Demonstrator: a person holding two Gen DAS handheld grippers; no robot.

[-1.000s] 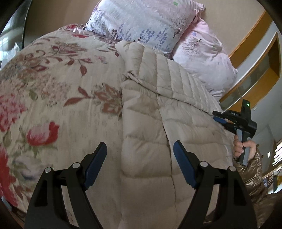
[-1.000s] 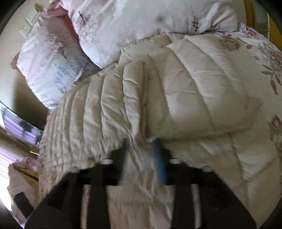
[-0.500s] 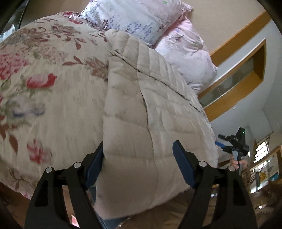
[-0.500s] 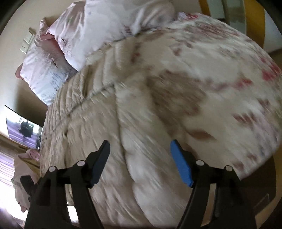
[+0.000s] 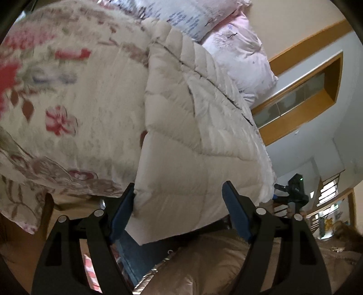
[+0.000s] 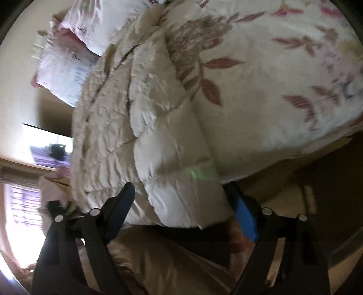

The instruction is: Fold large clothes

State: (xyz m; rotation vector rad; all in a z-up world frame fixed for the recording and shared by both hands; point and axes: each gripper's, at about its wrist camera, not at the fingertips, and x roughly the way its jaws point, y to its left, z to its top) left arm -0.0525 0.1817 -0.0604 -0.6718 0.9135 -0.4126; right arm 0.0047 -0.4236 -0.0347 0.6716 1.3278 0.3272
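No text, label, brand, number or sign can be read in either view. The dark marks printed on the pale pillow (image 5: 192, 15) at the head of the bed are too blurred to tell whether they are writing. The flowered quilt (image 5: 74, 95) carries only a pattern of blossoms and leaves.

- The left tongs (image 5: 179, 212) stand wide apart over the near hem of a cream quilted coat (image 5: 192, 140).
- The coat lies lengthwise on a floral bed cover (image 5: 68, 102), its far end near two pillows (image 5: 236, 52).
- The left pad seems to brush the hem.
- The right tongs (image 5: 278, 192) show small beyond the coat's edge.
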